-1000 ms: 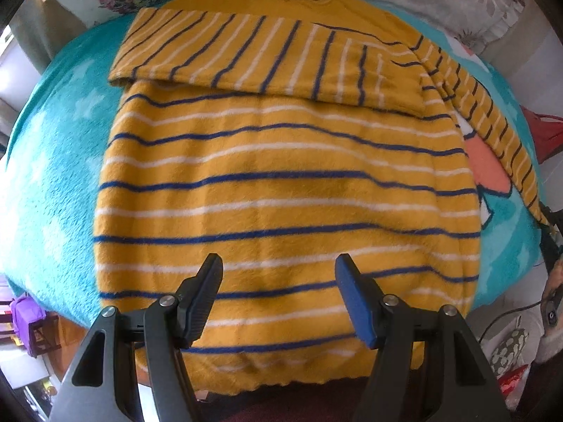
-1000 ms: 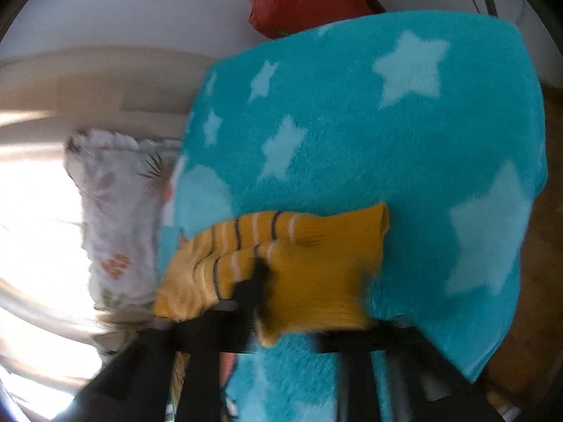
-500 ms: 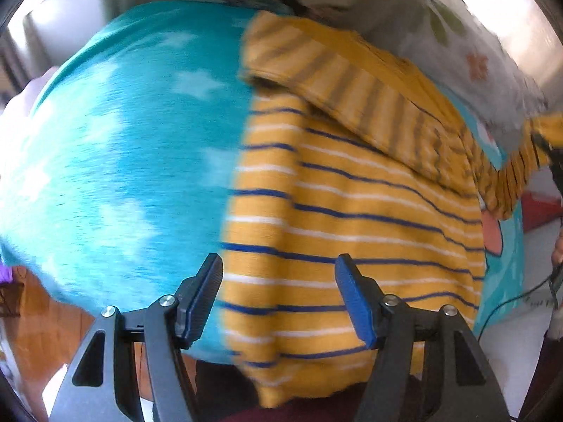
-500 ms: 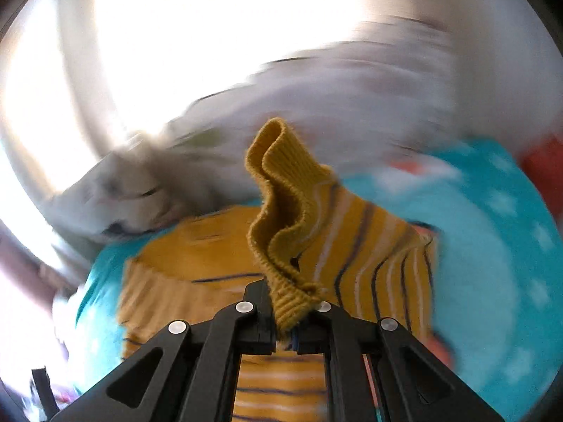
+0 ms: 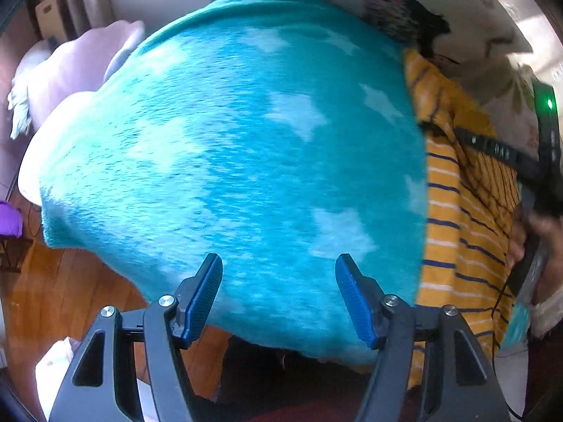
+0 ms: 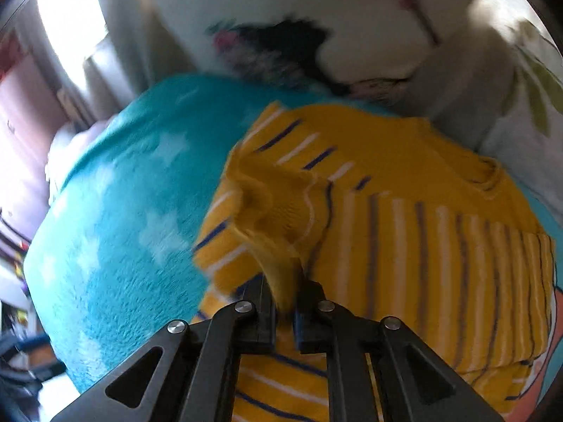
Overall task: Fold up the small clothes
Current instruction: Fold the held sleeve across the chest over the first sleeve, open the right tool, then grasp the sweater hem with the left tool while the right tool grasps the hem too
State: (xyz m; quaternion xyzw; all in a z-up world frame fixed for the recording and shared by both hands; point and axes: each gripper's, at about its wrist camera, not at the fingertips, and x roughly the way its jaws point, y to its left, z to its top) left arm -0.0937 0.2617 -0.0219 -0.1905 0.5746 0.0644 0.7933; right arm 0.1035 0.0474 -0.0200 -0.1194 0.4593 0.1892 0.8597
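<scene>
A yellow sweater (image 6: 422,228) with blue and white stripes lies flat on a teal star blanket (image 6: 116,228). My right gripper (image 6: 285,302) has the sweater's ribbed sleeve cuff (image 6: 267,204) between its jaws, bunched up over the left side of the body; the jaws are opening. In the left wrist view the sweater (image 5: 457,211) shows only at the right edge, with the right gripper's black body (image 5: 510,154) and a hand (image 5: 542,232) above it. My left gripper (image 5: 278,295) is open over bare blanket (image 5: 228,158), with nothing between its fingers.
Floral white pillows (image 6: 316,17) lie behind the sweater's collar. A lilac cushion (image 5: 77,66) sits past the blanket's far left. Wooden floor (image 5: 52,299) with a white object (image 5: 52,365) lies below the blanket's near edge.
My left gripper slid left, off the sweater and over bare blanket. My right gripper rolled and carried the sleeve cuff from the blanket across onto the sweater's body.
</scene>
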